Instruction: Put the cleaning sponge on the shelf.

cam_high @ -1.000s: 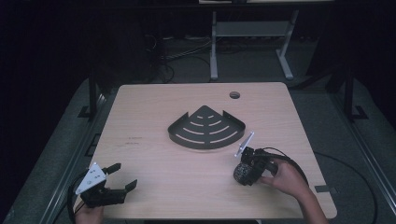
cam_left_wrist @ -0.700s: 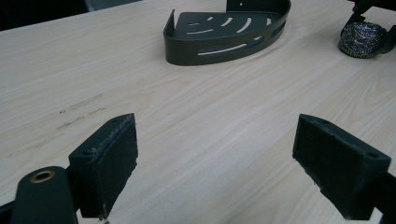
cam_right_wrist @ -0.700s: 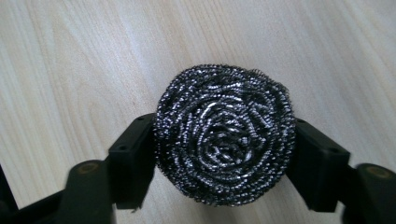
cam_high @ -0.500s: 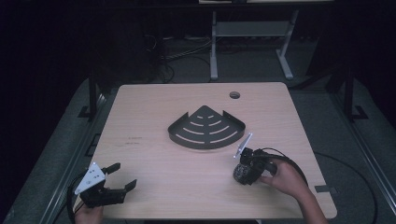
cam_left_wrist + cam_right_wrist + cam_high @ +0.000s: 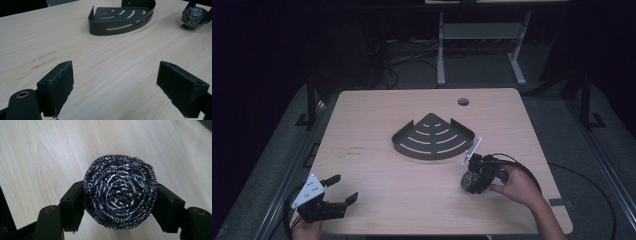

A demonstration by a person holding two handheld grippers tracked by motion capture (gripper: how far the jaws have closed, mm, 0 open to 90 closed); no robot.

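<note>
A round steel wool scourer (image 5: 120,192) sits squeezed between the two black jaws of my right gripper (image 5: 120,202), just above the wooden table. From above, that gripper (image 5: 473,179) and the scourer (image 5: 470,180) lie at the table's right front, short of a dark slotted corner shelf (image 5: 433,137). My left gripper (image 5: 339,189) rests open near the front left corner, its pads (image 5: 60,85) wide apart over bare wood. Its own view shows the corner shelf (image 5: 122,18) farther off and the scourer (image 5: 195,15) at top right.
The light wooden table (image 5: 377,125) has a round cable hole (image 5: 463,101) near its far edge. A white desk frame (image 5: 482,35) stands on the floor behind it. A black cable (image 5: 527,170) loops from the right gripper past the person's hand (image 5: 517,187).
The right gripper with the scourer has shifted very slightly. The left gripper stays in place.
</note>
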